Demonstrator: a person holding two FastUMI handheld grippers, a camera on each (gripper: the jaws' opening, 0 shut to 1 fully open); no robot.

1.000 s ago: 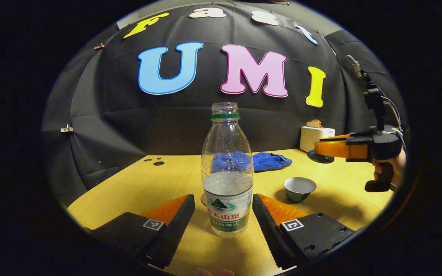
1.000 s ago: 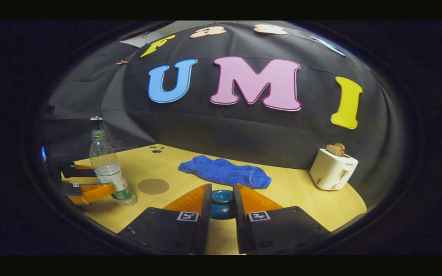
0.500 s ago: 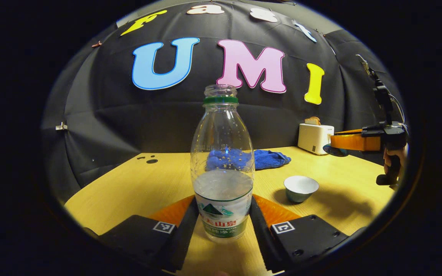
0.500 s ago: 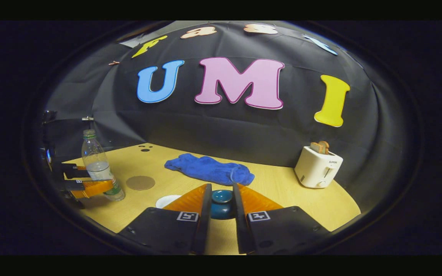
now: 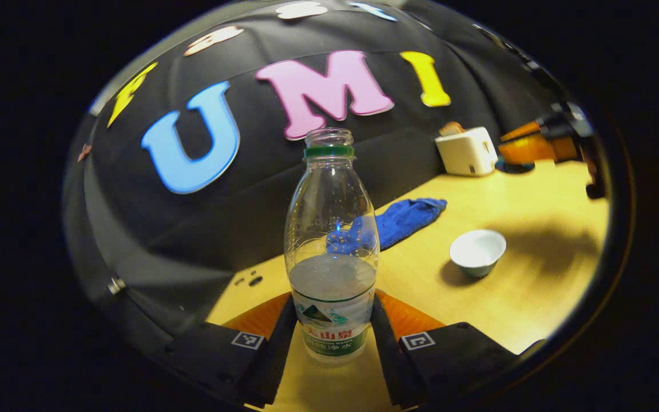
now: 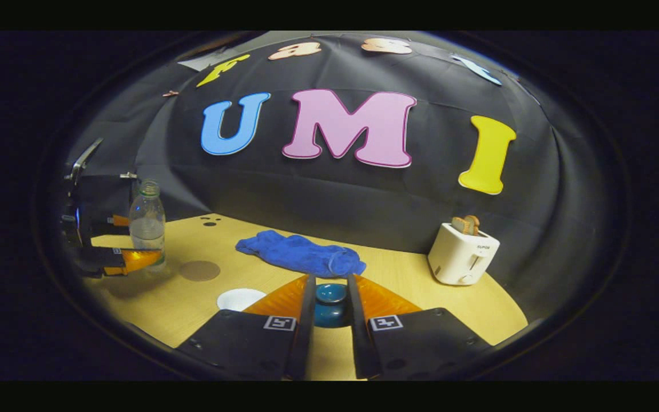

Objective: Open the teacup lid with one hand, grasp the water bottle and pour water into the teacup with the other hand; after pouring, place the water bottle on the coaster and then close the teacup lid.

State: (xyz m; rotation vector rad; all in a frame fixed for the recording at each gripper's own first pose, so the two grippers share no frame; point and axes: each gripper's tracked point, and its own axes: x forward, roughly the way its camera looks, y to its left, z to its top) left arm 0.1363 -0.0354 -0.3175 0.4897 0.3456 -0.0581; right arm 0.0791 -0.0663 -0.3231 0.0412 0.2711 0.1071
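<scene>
A clear, uncapped water bottle [image 5: 332, 274], about a third full, stands upright between my left gripper's fingers; the left gripper [image 5: 332, 312] is shut on its labelled lower part. In the right gripper view the bottle [image 6: 147, 220] hangs just above the table at far left, held by the left gripper [image 6: 126, 258]. The open teacup [image 5: 476, 252], white inside, sits on the table to the right of the bottle; it also shows as the teacup [image 6: 241, 298]. My right gripper [image 6: 330, 286] is shut on the dark blue teacup lid [image 6: 330, 306], held above the table. A round brown coaster [image 6: 199, 270] lies between bottle and cup.
A crumpled blue cloth [image 6: 301, 256] lies behind the cup near the wall. A white toaster [image 6: 463, 254] with toast stands at the back right. The wooden table [image 6: 409, 286] ends at a curved front edge. The right gripper [image 5: 530, 147] hangs far right, beside the toaster [image 5: 467, 150].
My left gripper closed on the bottle, then rose and tilted with it. The right gripper, still holding the lid, drifted slightly right and away from the cup.
</scene>
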